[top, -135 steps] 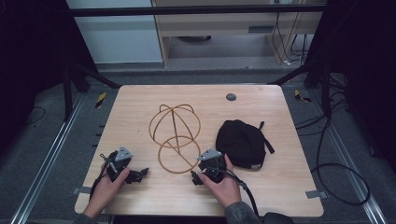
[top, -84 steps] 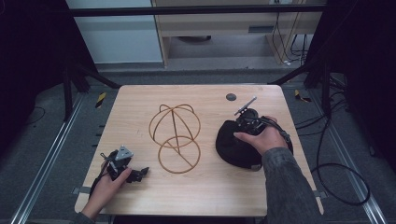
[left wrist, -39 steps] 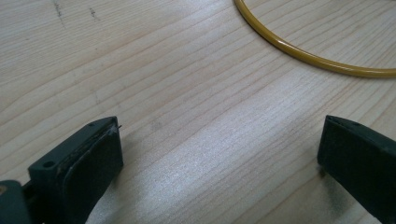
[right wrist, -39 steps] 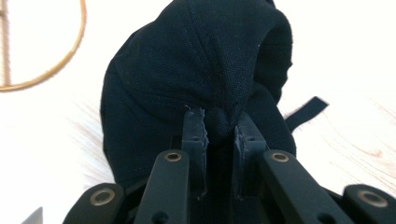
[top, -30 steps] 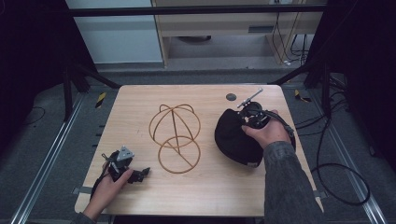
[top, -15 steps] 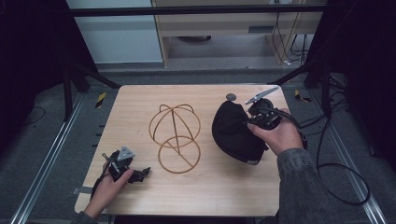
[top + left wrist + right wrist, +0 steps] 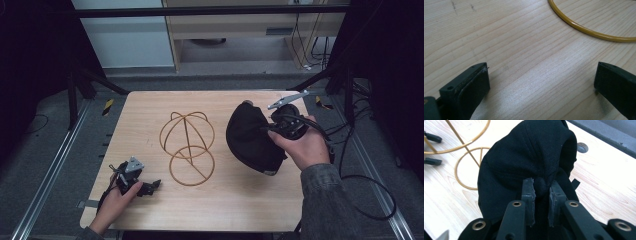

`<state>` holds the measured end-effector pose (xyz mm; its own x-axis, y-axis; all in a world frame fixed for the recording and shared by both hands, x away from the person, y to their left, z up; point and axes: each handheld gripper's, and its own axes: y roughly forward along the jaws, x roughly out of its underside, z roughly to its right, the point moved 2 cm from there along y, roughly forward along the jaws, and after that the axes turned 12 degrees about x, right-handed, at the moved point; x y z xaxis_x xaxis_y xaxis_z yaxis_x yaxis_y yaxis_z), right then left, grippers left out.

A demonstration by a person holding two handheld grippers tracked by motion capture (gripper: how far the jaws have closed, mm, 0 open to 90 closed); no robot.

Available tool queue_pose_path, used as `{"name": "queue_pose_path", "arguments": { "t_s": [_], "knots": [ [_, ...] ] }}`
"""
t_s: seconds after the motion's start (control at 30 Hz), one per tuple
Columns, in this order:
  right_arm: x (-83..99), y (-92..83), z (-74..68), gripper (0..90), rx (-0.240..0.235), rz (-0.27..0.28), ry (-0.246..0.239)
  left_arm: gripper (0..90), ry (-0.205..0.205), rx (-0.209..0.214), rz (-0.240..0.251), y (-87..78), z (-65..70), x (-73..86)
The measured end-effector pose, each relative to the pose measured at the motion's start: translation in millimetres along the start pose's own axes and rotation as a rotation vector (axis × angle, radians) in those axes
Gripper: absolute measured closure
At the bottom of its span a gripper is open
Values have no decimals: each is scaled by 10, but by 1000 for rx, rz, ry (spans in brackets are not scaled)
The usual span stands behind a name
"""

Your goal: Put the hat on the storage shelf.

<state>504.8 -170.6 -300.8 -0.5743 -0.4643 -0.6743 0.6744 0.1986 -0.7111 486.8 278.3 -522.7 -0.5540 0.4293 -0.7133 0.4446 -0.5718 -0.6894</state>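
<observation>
A black cap [image 7: 252, 137] hangs tilted over the right half of the wooden table [image 7: 150, 107], lifted at its far edge. My right gripper [image 7: 270, 129] is shut on a fold of the cap [image 7: 529, 162], whose cloth bunches between the two pads [image 7: 527, 195]. A gold wire hat stand [image 7: 187, 147] sits mid-table, to the left of the cap. My left gripper [image 7: 150, 186] rests near the front left corner, jaws wide open with bare wood between them [image 7: 541, 82]. An arc of the stand's base ring [image 7: 586, 30] lies just beyond them.
A small round hole [image 7: 582, 147] is set in the tabletop near the far edge, behind the cap. Cables trail off the right side of the table [image 7: 365, 185]. Dark frame rails run along both sides.
My right gripper went from the front of the table to the cap, shut on it, and has raised its far side up and rightward. The left hand stayed put.
</observation>
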Motion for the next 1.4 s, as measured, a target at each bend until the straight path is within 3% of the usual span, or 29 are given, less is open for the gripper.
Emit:
{"name": "queue_pose_path", "arguments": {
  "t_s": [0.4, 1.4],
  "knots": [
    [-59, -156, 19, 785, -13, 40, 21, 0, -2, 0, -3, -3, 4, 2],
    [-398, -537, -27, 785, -8, 132, 3, 0, 0, 3, -4, -11, 16, 11]
  ]
}}
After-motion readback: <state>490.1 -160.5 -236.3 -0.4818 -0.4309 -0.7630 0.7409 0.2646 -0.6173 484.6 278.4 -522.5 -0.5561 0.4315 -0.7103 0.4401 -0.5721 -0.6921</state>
